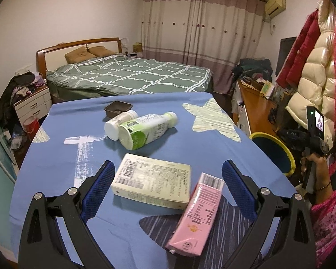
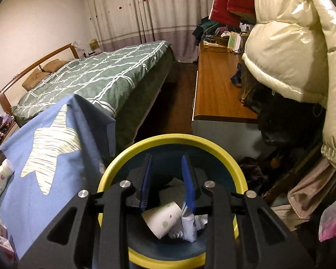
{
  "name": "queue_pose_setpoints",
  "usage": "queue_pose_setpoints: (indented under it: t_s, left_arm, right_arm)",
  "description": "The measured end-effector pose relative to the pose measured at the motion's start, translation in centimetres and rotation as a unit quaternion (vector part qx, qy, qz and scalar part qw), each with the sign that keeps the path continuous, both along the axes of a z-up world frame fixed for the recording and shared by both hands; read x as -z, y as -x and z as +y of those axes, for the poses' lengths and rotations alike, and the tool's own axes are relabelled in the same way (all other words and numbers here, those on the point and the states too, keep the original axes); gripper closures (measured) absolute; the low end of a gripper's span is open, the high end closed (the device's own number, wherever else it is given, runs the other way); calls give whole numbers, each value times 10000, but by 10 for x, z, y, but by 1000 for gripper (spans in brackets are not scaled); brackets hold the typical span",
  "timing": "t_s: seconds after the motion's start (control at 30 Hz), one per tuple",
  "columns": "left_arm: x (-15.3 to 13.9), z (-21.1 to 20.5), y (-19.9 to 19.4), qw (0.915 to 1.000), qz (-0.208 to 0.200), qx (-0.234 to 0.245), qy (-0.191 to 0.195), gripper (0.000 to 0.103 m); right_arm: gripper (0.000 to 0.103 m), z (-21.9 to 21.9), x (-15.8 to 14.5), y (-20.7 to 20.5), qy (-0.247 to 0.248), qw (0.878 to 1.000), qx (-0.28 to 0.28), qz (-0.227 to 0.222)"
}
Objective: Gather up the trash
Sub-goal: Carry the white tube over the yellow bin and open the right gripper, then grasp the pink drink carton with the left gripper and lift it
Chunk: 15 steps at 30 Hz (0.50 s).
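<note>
Left tongs (image 1: 168, 179) spread wide over cream box (image 1: 152, 180); right tongs (image 2: 166, 181) slightly parted, empty, above bin rim (image 2: 172, 137).

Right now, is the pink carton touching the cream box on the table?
Touching. The left wrist view shows the pink carton with its upper end lying against and over the near right corner of the cream box; no gap shows between them.

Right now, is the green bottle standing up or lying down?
Lying down. The green bottle rests on its side on the blue tablecloth, base toward the camera, against the white bottle.

Blue-clothed table (image 1: 56, 168): cartons (image 1: 152, 181), bottles (image 1: 145, 130), tray (image 1: 117, 108)
</note>
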<state>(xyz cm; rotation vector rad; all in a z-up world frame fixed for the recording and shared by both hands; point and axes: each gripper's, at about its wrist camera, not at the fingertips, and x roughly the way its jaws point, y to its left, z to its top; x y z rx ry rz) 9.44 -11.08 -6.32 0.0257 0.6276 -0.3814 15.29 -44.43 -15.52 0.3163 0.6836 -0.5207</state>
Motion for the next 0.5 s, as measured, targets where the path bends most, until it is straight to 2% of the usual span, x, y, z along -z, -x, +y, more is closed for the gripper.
queue_pose_setpoints:
  t_s: [0.2, 0.43, 0.5]
  left_arm:
    - [13, -13, 4, 9993, 181, 281, -173, 8]
    - [39, -27, 6, 9951, 623, 708, -306, 8]
    - [46, -32, 6, 9933, 692, 822, -422, 12]
  right_arm:
    - [77, 12, -5, 19, -22, 9998, -115, -134]
    - [76, 22, -12, 36, -78, 9992, -285, -259]
    - [75, 24, -13, 37, -77, 9991, -319, -273]
